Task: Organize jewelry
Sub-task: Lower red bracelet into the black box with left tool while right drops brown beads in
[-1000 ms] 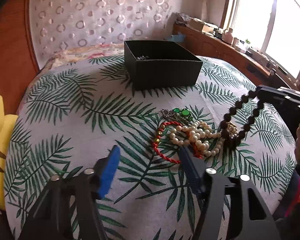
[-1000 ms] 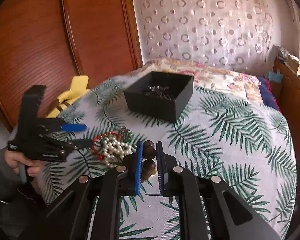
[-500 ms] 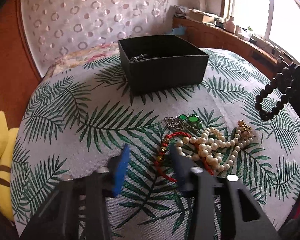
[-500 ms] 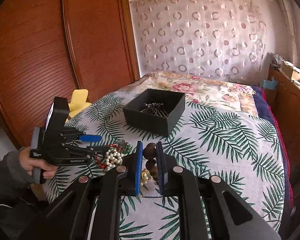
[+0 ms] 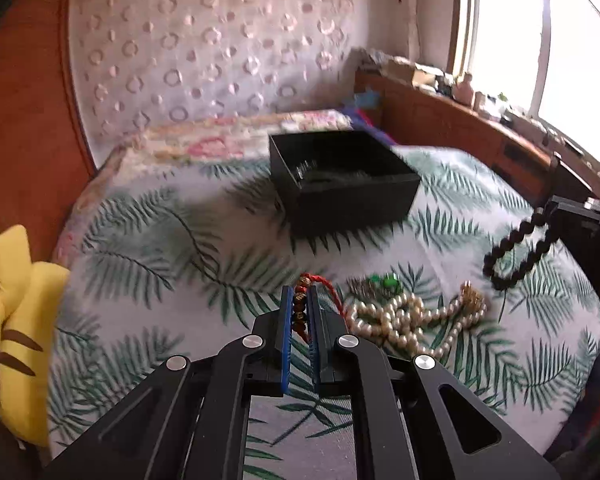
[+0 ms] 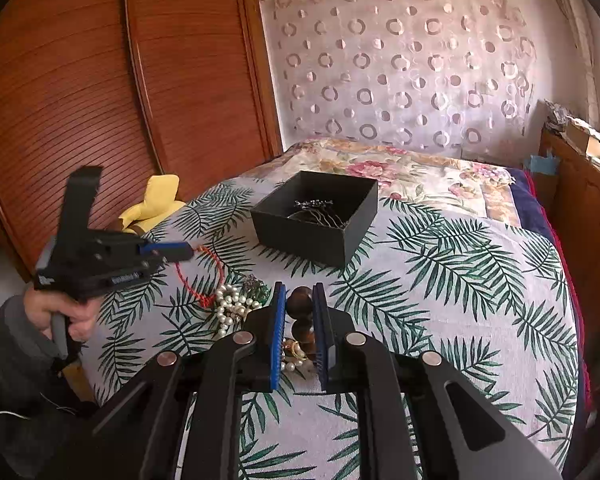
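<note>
Over on the palm-leaf bedspread (image 6: 460, 280) sits an open black box (image 6: 316, 240), and everything else can be placed from it. Inside the box lies a tangle of silvery jewelry (image 6: 320, 210), too small to tell apart.

Nearer than the box, the left gripper (image 5: 300, 300) has its fingers pinched together on a red cord bracelet (image 5: 299, 308); small dark and gold beads of it show between the blue pads, and the rest of the cord hangs in a loop off to the side (image 6: 204, 276), lifted clear of the cloth. A person's hand (image 6: 60, 312) in a grey sleeve (image 6: 12, 344) grips that tool's handle.

Just beside the bracelet, still on the bedspread in front of the box, lies a heap of pearl strands (image 5: 412, 316) with a gold clasp (image 5: 474, 300), and touching the heap on the box's side is a green-stoned piece (image 5: 384, 282).

The right gripper (image 6: 300, 300) is clamped on a string of dark round beads (image 6: 300, 304); from the left wrist view that string dangles as a loop (image 5: 516, 252) above the cloth, to the box's right. A yellow plush toy (image 5: 16, 320) lies at the bedspread's edge, well apart from the box on its left.
</note>
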Demonstrator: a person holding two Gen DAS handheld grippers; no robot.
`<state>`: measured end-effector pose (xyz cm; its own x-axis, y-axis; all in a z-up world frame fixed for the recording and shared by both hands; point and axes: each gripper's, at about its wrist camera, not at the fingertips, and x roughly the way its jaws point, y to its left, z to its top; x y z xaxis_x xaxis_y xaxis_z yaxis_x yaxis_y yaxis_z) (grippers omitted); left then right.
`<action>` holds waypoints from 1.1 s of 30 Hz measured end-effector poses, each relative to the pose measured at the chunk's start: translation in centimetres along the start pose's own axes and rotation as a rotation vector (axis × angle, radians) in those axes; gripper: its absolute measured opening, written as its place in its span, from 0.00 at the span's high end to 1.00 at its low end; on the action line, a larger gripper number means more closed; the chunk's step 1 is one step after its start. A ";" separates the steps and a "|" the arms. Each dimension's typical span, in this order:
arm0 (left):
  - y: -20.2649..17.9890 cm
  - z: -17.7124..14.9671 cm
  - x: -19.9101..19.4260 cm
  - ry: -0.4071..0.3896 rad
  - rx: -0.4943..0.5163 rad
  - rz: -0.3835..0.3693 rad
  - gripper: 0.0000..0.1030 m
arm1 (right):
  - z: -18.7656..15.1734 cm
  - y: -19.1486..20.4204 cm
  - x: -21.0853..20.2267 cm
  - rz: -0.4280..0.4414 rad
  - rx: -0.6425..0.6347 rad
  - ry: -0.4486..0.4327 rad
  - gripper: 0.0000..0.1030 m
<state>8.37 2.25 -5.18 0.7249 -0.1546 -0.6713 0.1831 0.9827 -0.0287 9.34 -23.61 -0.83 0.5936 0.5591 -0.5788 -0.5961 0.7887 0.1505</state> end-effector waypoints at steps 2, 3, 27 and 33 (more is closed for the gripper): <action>0.1 0.6 -0.9 -0.029 -0.005 0.000 0.94 | 0.1 0.0 -0.1 0.000 -0.002 -0.003 0.85; 0.1 0.9 -1.3 -0.041 -0.004 0.001 0.94 | 0.2 0.0 -0.1 -0.001 -0.004 -0.005 0.85; -0.8 5.3 0.1 -0.099 0.003 0.005 0.94 | 10.0 -1.7 3.4 -0.019 -0.056 -0.059 0.85; -0.8 5.6 0.3 -0.094 0.002 0.005 0.94 | 12.3 -2.3 5.8 -0.022 -0.040 -0.047 0.85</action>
<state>12.14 0.85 -1.21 0.7847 -0.1590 -0.5992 0.1809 0.9832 -0.0241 20.86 -19.06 5.32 0.6308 0.5541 -0.5432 -0.6035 0.7904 0.1053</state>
